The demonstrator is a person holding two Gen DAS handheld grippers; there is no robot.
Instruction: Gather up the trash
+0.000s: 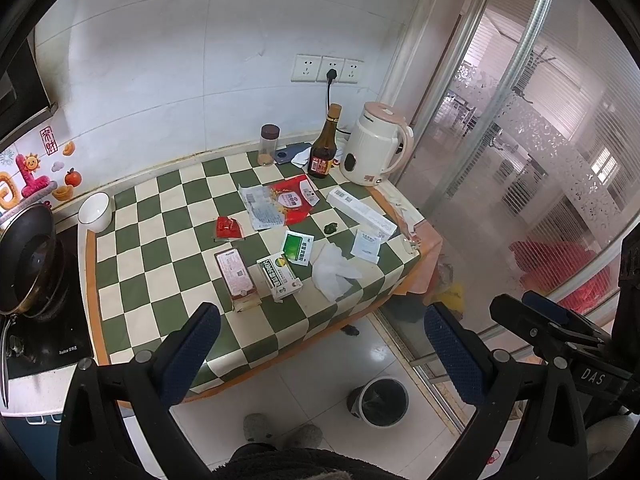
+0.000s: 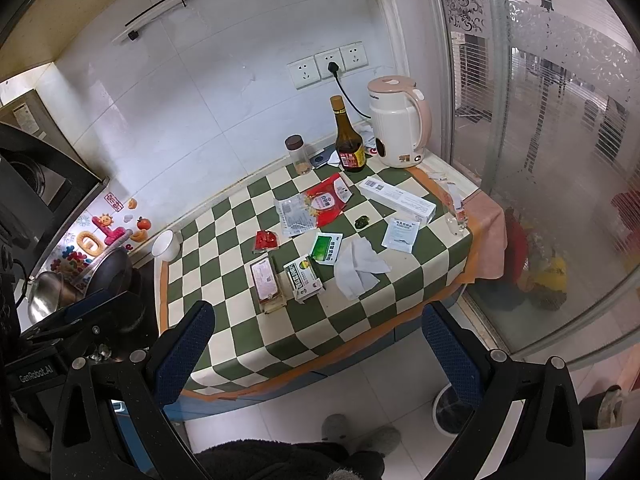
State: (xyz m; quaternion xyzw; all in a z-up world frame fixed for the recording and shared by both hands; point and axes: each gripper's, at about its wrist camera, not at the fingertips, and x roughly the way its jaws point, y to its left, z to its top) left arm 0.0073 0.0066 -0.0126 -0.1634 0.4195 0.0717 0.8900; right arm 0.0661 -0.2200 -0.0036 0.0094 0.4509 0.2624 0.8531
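Green-and-cream checked cloth covered the counter, and the trash lay scattered across it. A crumpled white tissue sat near the front edge, with a green sachet and a small green-and-white box just beside it. A pink-labelled carton lay left of that box, and a red wrapper lay further back. A red-and-clear bag sprawled mid-counter, a long white box lay toward the right edge, and a white sachet rested in front of it. A dark bottle, a jar and a kettle stood along the back wall.

Both tools hung above the floor in front of the counter, well apart from everything. The left tool was spread wide and empty; the right tool was likewise spread and held nothing. A bin stood on the floor below.
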